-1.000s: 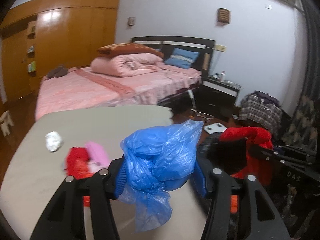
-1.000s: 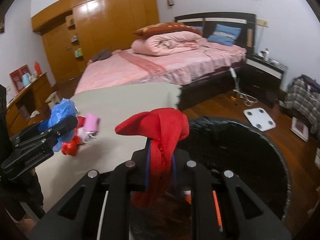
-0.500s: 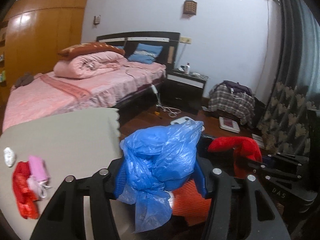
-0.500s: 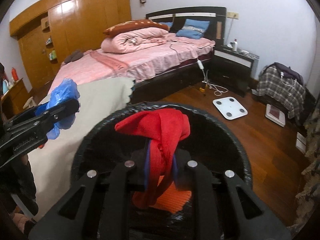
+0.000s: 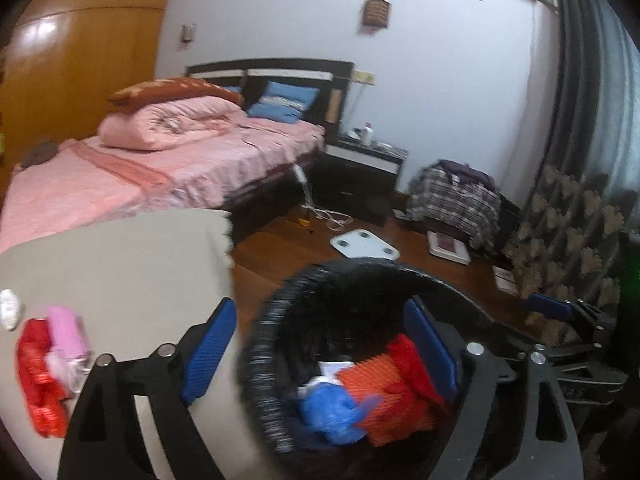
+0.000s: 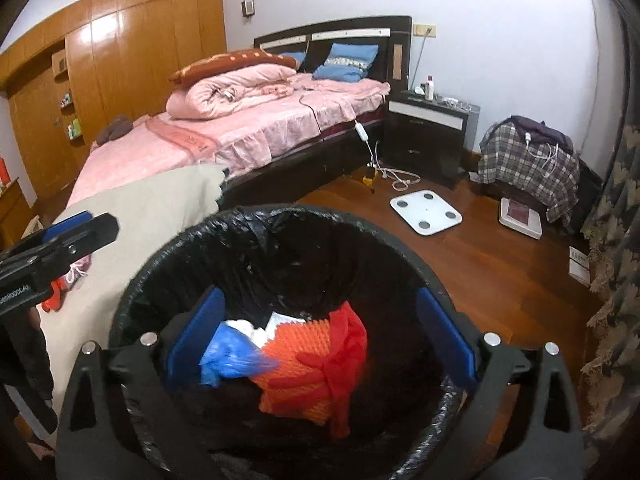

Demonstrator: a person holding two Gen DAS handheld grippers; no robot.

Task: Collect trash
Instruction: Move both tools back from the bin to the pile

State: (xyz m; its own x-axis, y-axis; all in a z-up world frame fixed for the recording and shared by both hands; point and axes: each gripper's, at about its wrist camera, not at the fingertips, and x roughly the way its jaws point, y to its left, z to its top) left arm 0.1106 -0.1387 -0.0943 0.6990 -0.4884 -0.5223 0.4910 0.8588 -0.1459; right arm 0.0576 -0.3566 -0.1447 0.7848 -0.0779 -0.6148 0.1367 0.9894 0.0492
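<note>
Right wrist view looked straight down into a round bin [image 6: 280, 224] lined with a glossy, wrinkled black bag. At its bottom lay a crumpled blue plastic bag [image 6: 224, 356], thin and shiny, beside a ridged orange piece [image 6: 296, 364] and a limp red cloth strip [image 6: 348, 340] draped over it, with bits of white paper [image 6: 256, 330] behind. The right gripper [image 6: 320, 344] hung over the bin's mouth with its ribbed blue pads wide apart, having just been opening, and nothing was between them. In the left wrist view the left gripper [image 5: 320, 356] had also just been opening; its pads stood apart and empty, one over the bin [image 5: 264, 344] and one over the table. That table [image 5: 120, 264], covered in a matte beige cloth with a scalloped edge, stood just beside the bin and bore more scraps: a crinkly red wrapper [image 5: 38, 384], a pink packet [image 5: 66, 332] touching it, and a small white wad [image 5: 9, 309] nearby. Beyond lay a polished wooden floor [image 6: 480, 264] and a bed [image 6: 240, 132] with a pink quilt.
</note>
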